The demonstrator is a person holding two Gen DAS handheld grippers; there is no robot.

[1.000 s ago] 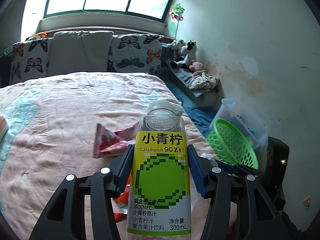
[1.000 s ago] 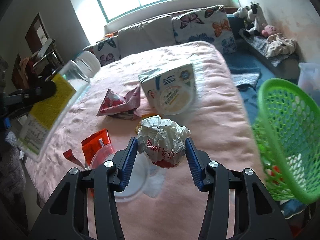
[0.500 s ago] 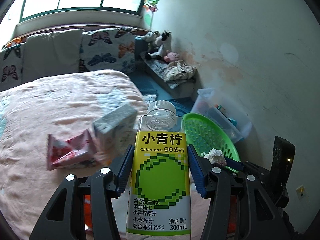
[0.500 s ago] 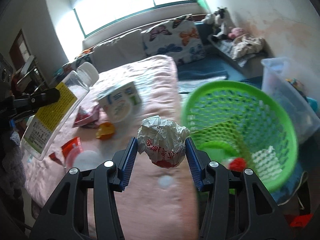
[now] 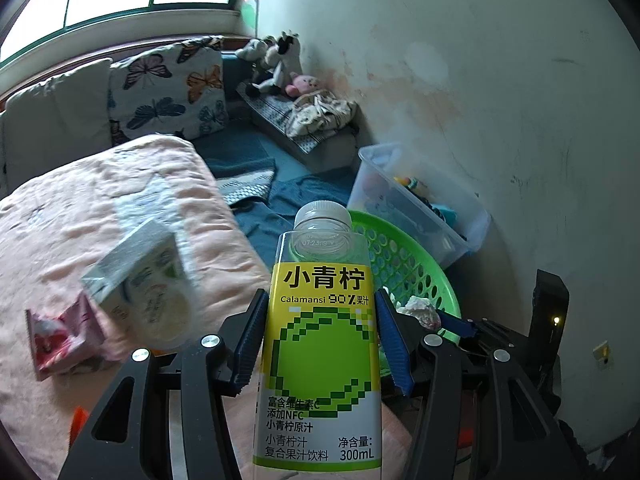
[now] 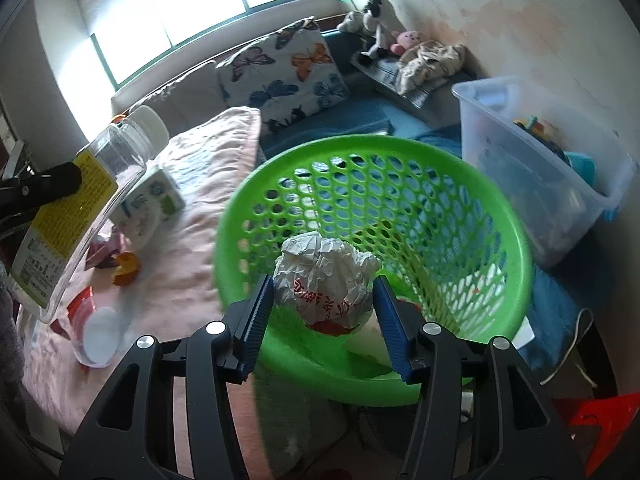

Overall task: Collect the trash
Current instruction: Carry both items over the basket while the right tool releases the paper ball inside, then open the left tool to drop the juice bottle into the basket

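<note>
My left gripper [image 5: 322,340] is shut on a clear juice bottle [image 5: 320,344] with a yellow-green label and white cap, held upright above the bed's edge; the bottle also shows in the right wrist view [image 6: 76,204]. My right gripper [image 6: 324,304] is shut on a crumpled white paper ball [image 6: 326,284] with red print, held over the open mouth of the green plastic basket [image 6: 500,216]. The basket [image 5: 412,264] stands on the floor beside the bed; the paper ball [image 5: 420,310] shows over it in the left wrist view.
On the pink bedspread [image 6: 180,272] lie a white-green carton [image 6: 148,204], a red-pink wrapper [image 5: 60,336], an orange scrap [image 6: 126,268] and a clear cup [image 6: 98,332]. A clear storage bin [image 6: 532,160] stands by the wall behind the basket. Butterfly pillows [image 6: 288,72] are at the bed's head.
Both grippers swung right, from over the bed toward the basket. The paper ball now hangs over the basket's mouth. The bottle sits nearer the basket.
</note>
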